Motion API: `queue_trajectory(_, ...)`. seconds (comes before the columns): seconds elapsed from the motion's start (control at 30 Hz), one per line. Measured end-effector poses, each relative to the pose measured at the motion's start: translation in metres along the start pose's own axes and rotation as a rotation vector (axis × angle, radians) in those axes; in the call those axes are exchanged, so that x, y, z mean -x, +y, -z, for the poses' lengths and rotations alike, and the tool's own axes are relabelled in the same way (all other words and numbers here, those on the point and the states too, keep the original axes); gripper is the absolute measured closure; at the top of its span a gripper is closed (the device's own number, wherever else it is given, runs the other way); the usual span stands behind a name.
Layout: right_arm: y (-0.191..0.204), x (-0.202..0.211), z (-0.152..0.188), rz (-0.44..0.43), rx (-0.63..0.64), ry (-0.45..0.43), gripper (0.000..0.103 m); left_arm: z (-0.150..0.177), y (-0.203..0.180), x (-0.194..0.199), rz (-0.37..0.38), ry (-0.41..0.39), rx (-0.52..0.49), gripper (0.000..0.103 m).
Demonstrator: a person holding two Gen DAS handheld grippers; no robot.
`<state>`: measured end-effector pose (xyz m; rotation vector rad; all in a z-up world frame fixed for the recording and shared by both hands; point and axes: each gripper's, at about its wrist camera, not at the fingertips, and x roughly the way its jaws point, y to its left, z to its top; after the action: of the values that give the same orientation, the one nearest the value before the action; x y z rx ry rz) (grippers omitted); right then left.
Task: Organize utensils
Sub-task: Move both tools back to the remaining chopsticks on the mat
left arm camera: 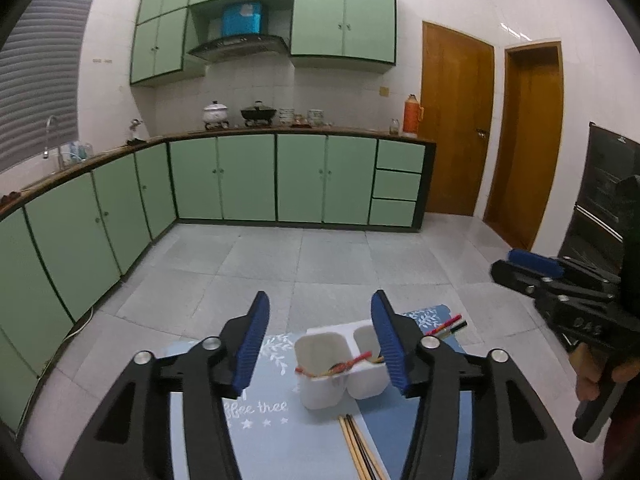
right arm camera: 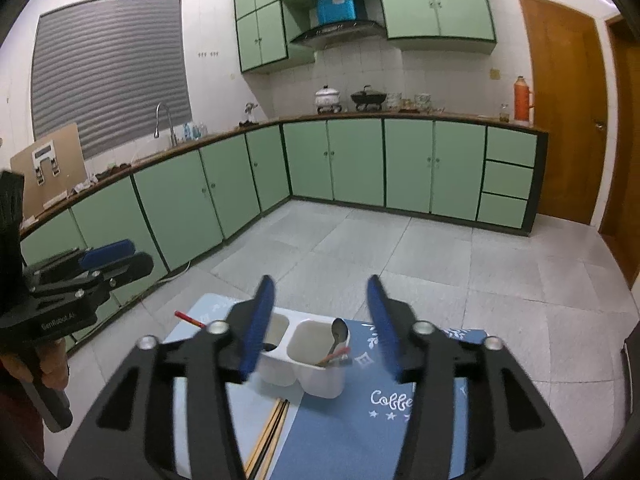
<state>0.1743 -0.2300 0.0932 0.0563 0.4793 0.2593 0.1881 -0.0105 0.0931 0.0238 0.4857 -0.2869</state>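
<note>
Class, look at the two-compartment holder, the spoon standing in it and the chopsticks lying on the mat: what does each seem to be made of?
Two-compartment holder: likely plastic, a matte white moulded shell with thin walls and rounded corners.
Spoon: probably metal, with a grey reflective bowl.
Chopsticks: apparently wood or bamboo, thin pale tan sticks; at least one is dark, and its material is unclear.

The near ends of the loose chopsticks [left arm camera: 362, 452] run off the bottom edge. The right claw's finger [right arm camera: 256, 328] covers part of the holder's left compartment [right arm camera: 280, 330], its contents unclear. Lettering on the mat [right arm camera: 390, 400] is cut short.
</note>
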Motion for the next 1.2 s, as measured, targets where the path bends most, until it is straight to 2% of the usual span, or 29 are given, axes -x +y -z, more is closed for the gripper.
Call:
queue_trajectory(0.13, 0.001, 0.021, 0.023, 0.008, -0.023, -0.015, 0.030, 0.026, 0.004, 0.015, -0.020, -0.013, 0.035, 0.044)
queue_trajectory(0.2, 0.003, 0.028, 0.036, 0.010, -0.024, -0.014, 0.026, 0.040, 0.004, 0.022, -0.029, -0.015, 0.043, 0.041)
queue_trajectory(0.47, 0.016, 0.036, 0.087, 0.005, -0.023, 0.049, 0.018, 0.098, 0.008, 0.035, -0.041, 0.006, 0.080, 0.029)
queue_trajectory(0.57, 0.023, 0.034, 0.106, 0.004, -0.027, 0.065, 0.017, 0.117, 0.009, 0.035, -0.051, 0.021, 0.082, 0.024)
queue_trajectory(0.83, 0.031, 0.026, 0.165, 0.053, -0.061, 0.099, 0.017, 0.176, 0.015, 0.024, -0.073, 0.104, 0.093, 0.023)
queue_trajectory(1.03, 0.036, 0.015, 0.219, 0.090, -0.064, 0.184, 0.017, 0.212, 0.013, 0.016, -0.088, 0.179, 0.070, 0.023)
queue_trajectory(1.2, 0.048, 0.008, 0.247, 0.092, -0.032, 0.243, 0.021, 0.235, 0.013, 0.014, -0.083, 0.232, 0.065, 0.023)
